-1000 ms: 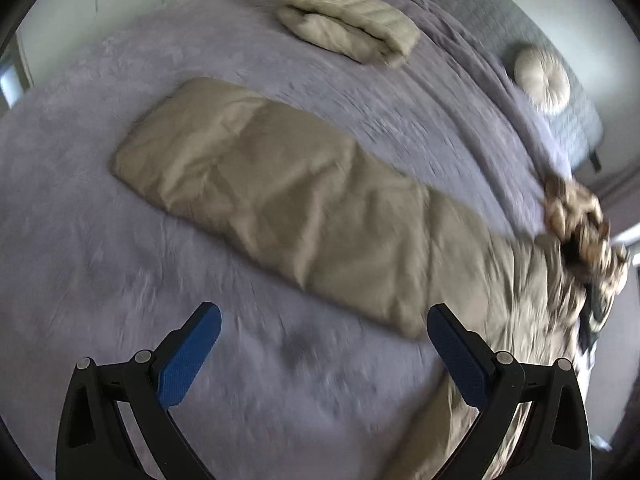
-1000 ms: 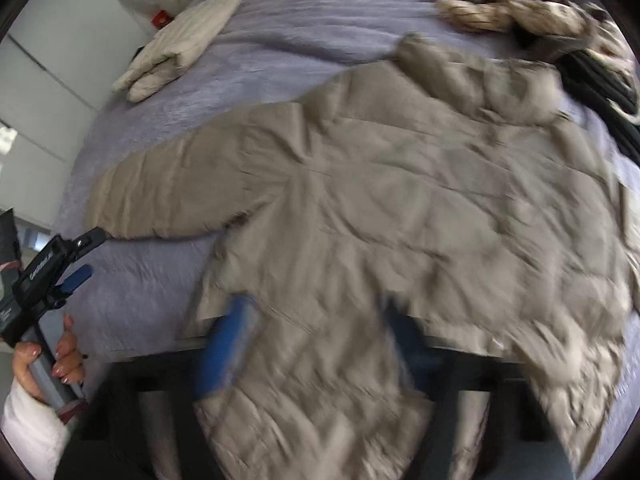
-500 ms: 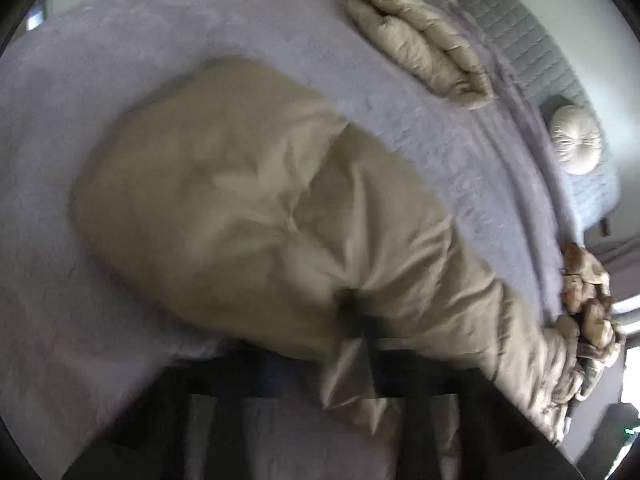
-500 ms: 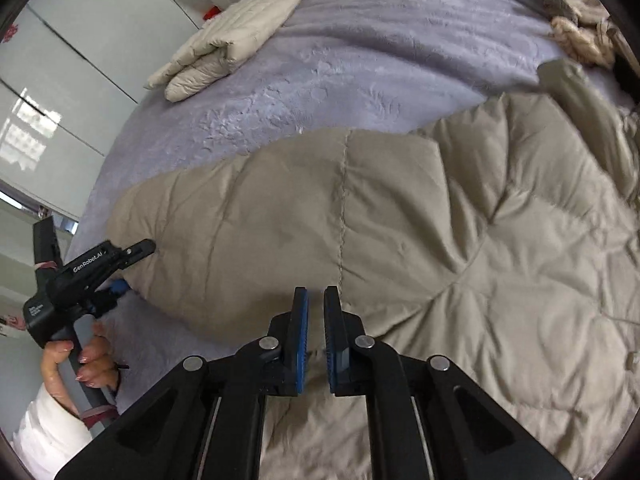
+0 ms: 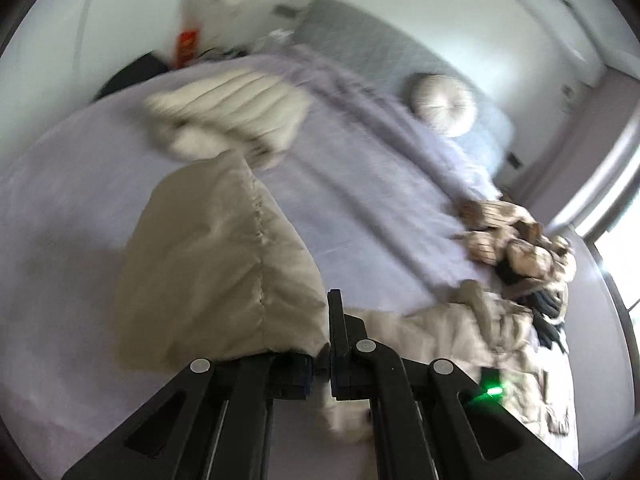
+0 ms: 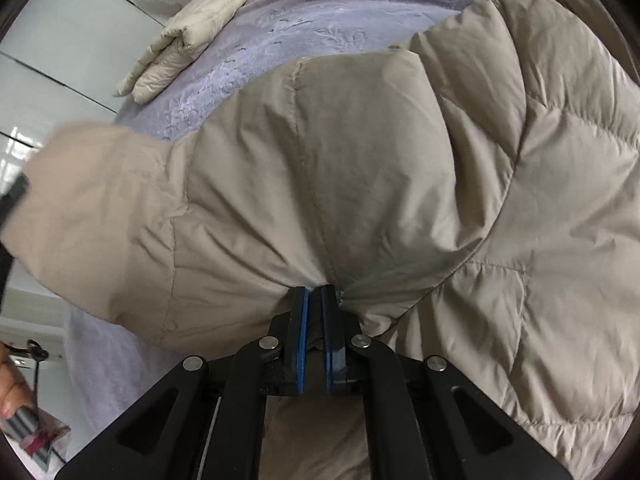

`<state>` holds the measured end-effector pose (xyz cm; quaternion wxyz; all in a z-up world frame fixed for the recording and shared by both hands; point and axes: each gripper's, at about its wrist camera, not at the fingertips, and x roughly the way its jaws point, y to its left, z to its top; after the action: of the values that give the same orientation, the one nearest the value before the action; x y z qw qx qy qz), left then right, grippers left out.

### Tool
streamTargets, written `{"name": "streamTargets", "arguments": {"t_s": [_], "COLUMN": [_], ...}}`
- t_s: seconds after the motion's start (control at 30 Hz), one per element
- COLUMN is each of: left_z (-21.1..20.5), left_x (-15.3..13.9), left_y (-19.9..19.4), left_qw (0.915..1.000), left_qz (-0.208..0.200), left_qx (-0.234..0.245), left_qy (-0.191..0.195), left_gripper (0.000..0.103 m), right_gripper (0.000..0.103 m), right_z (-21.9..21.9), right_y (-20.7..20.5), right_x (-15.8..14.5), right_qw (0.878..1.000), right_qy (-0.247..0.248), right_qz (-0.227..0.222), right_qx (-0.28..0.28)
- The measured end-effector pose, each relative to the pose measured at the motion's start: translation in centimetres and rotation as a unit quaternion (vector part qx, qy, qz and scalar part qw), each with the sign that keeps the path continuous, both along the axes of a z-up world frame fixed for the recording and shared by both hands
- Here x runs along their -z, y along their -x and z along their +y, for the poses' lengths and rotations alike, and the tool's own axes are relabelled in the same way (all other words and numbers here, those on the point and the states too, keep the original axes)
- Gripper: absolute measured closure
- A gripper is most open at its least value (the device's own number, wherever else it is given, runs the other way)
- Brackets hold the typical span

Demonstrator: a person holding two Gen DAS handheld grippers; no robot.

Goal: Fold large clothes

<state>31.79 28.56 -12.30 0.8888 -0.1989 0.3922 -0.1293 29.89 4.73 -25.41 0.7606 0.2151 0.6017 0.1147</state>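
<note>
A large beige puffer jacket (image 6: 400,168) lies on the lilac bed cover (image 5: 360,184). My left gripper (image 5: 320,344) is shut on the end of its sleeve (image 5: 224,264), which hangs lifted above the bed. My right gripper (image 6: 314,300) is shut on a bunch of the jacket's fabric where the sleeve meets the body, raised off the bed. The sleeve's far end (image 6: 88,200) reaches to the left of the right wrist view. The jacket's body (image 5: 480,344) shows crumpled at the lower right of the left wrist view.
A folded cream puffer jacket (image 5: 232,120) (image 6: 192,36) lies at the far side of the bed. A round cushion (image 5: 440,104) sits by the grey headboard (image 5: 360,48). A heap of striped and dark clothes (image 5: 520,248) lies at the right edge.
Both grippers closed on the beige jacket, left on the sleeve end, right near the sleeve's base, and both lifted the fabric off the bed. The left view tilted up toward the headboard.
</note>
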Motion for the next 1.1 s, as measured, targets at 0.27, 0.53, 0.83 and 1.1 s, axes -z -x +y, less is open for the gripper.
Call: {"name": "streamTargets", "arguments": {"t_s": [0.27, 0.53, 0.83, 1.1], "left_z": [-16.3, -32.8, -36.0, -33.6], "left_x": [-4.0, 4.2, 8.3, 5.2], "left_y": [2.3, 6.5, 9.8, 10.8], "left_qw": [0.9861, 0.9427, 0.9087, 0.9183], "left_qz": [-0.052, 0.001, 0.024, 0.003], "left_qx": [0.152, 0.278, 0.308, 0.272], "left_qy": [-0.043, -0.185, -0.28, -0.288], "left_gripper": [0.096, 0.096, 0.095, 0.019], "right_gripper": [0.094, 0.094, 0.094, 0.084], "right_z": [-8.9, -22.7, -27.1, -25.4], "right_y": [5.0, 13.6, 14.7, 15.5], "right_x": [-5.1, -5.4, -3.7, -4.8], "right_qw": [0.995, 0.983, 0.976, 0.979], "right_qy": [-0.064, 0.001, -0.01, 0.007], "right_qz": [-0.013, 0.012, 0.022, 0.013], "right_qx": [0.082, 0.181, 0.216, 0.201]}}
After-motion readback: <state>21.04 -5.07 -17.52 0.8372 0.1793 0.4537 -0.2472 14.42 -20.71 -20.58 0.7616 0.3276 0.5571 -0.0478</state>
